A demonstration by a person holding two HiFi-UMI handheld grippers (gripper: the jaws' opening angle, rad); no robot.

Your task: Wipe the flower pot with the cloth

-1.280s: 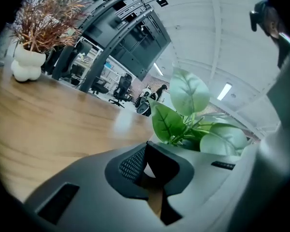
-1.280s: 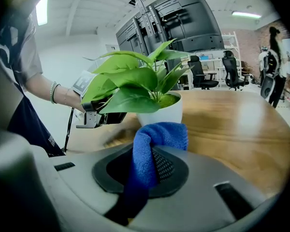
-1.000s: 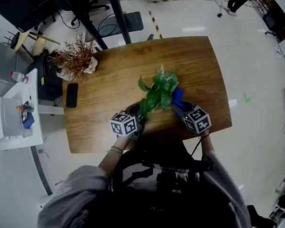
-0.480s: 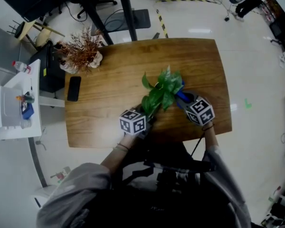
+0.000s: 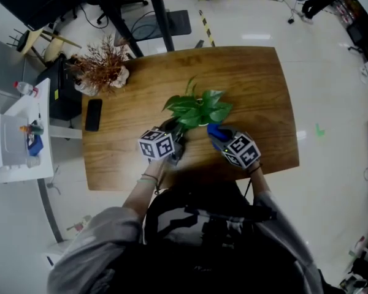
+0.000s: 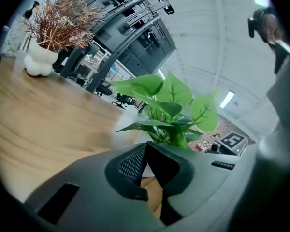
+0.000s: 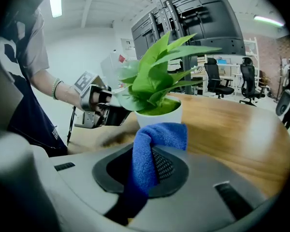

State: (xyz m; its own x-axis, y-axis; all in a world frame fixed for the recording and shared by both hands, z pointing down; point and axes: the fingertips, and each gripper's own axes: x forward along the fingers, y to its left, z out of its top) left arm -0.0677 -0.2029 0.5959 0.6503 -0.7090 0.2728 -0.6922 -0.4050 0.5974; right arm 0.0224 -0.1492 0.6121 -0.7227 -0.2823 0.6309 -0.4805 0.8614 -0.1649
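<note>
A leafy green plant (image 5: 196,106) grows in a white flower pot (image 7: 159,117) on the wooden table (image 5: 257,84). In the head view the leaves hide the pot. My left gripper (image 5: 172,141) is at the pot's near-left side, shut on its wall; a sliver of white pot (image 6: 128,124) shows between and beyond the jaws. My right gripper (image 5: 221,139) is shut on a blue cloth (image 7: 154,139), whose folded end sticks out just short of the pot's near-right side. I cannot tell whether the cloth touches the pot. The left gripper (image 7: 106,111) also shows in the right gripper view.
A dried brown plant in a white vase (image 5: 101,72) stands at the table's far-left corner, with a black phone (image 5: 93,115) lying nearby. A white cabinet (image 5: 18,143) stands left of the table. Office chairs and desk legs stand beyond the far edge.
The pot and plant have shifted left with my left gripper. My right gripper and the cloth have followed, now at the pot's near-right side.
</note>
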